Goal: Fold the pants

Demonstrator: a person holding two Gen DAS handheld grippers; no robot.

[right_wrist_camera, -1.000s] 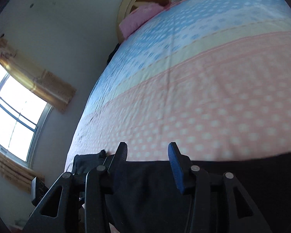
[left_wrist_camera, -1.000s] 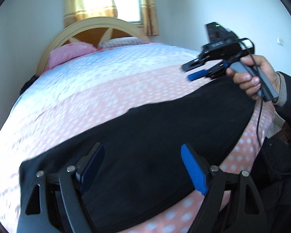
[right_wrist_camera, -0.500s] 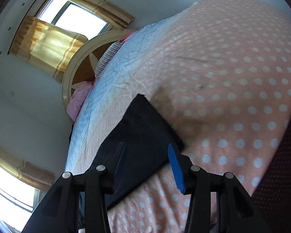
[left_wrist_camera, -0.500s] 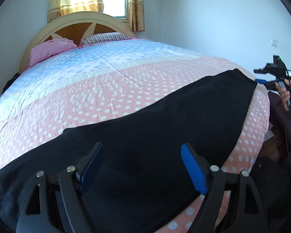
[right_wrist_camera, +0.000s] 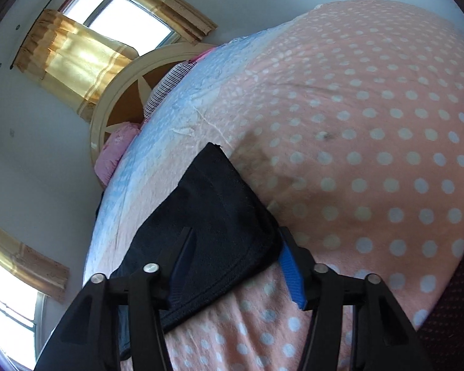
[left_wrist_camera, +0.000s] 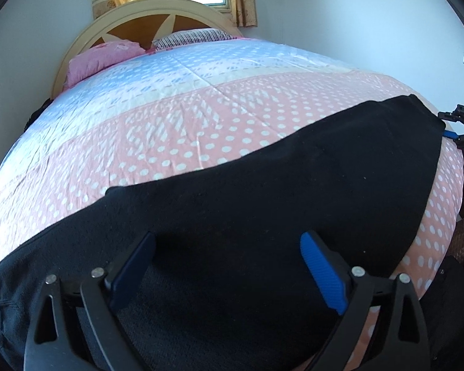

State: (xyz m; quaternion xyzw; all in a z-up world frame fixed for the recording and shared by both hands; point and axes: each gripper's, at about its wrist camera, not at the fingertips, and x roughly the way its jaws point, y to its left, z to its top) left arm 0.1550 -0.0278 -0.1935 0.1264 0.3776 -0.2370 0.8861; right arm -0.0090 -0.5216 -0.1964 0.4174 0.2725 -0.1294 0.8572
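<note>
Black pants [left_wrist_camera: 263,191] lie stretched flat across the pink dotted bedspread [left_wrist_camera: 170,142], running from lower left to the far right edge. My left gripper [left_wrist_camera: 229,269] is open and hovers over the near left part of the pants. My right gripper [right_wrist_camera: 235,262] is open, its jaws straddling the end of the pants [right_wrist_camera: 213,204] near the bed's edge; it also shows in the left wrist view [left_wrist_camera: 461,130] at the pants' far right end.
A round wooden headboard [left_wrist_camera: 151,15] and pink pillows [left_wrist_camera: 102,58] stand at the far end of the bed. Curtained windows [right_wrist_camera: 77,58] are on the walls. The bed's edge drops off at the right [left_wrist_camera: 448,216].
My right gripper has swung from above the bed to the pants' right end and closed in on it. My left gripper has moved slightly nearer over the pants' left part.
</note>
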